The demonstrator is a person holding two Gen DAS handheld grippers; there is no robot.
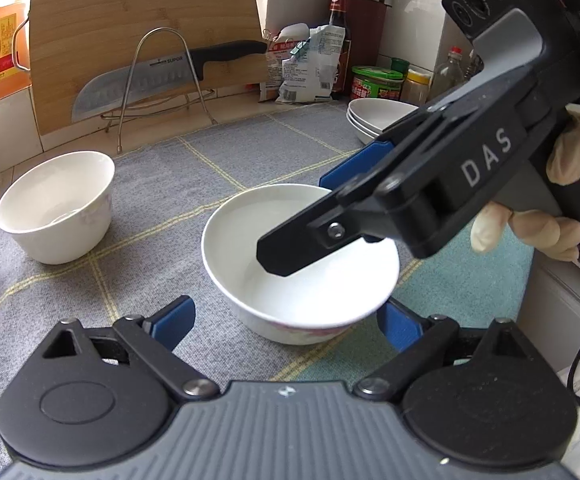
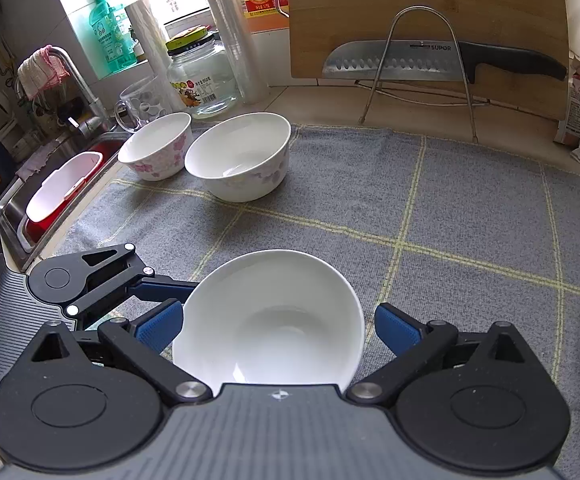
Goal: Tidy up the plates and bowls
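Observation:
A white bowl (image 1: 302, 264) with pink flowers stands on the grey checked cloth (image 1: 193, 184). My left gripper (image 1: 285, 322) is open, its blue pads at either side of the bowl's near wall. My right gripper (image 2: 275, 326) is open around the same bowl (image 2: 269, 320); in the left wrist view it (image 1: 322, 220) reaches over the bowl from the right. A second white bowl (image 1: 55, 206) stands at the left, also in the right wrist view (image 2: 239, 156), with a third flowered bowl (image 2: 157, 146) beside it. A stack of white plates (image 1: 374, 118) sits at the back right.
A bamboo cutting board (image 1: 145, 40) and a knife (image 1: 137, 80) on a wire rack stand at the back. Bottles, jars and bags (image 1: 310, 64) line the wall. A sink (image 2: 61, 184) with a faucet lies left of the cloth; a glass jar (image 2: 201, 80) stands behind the bowls.

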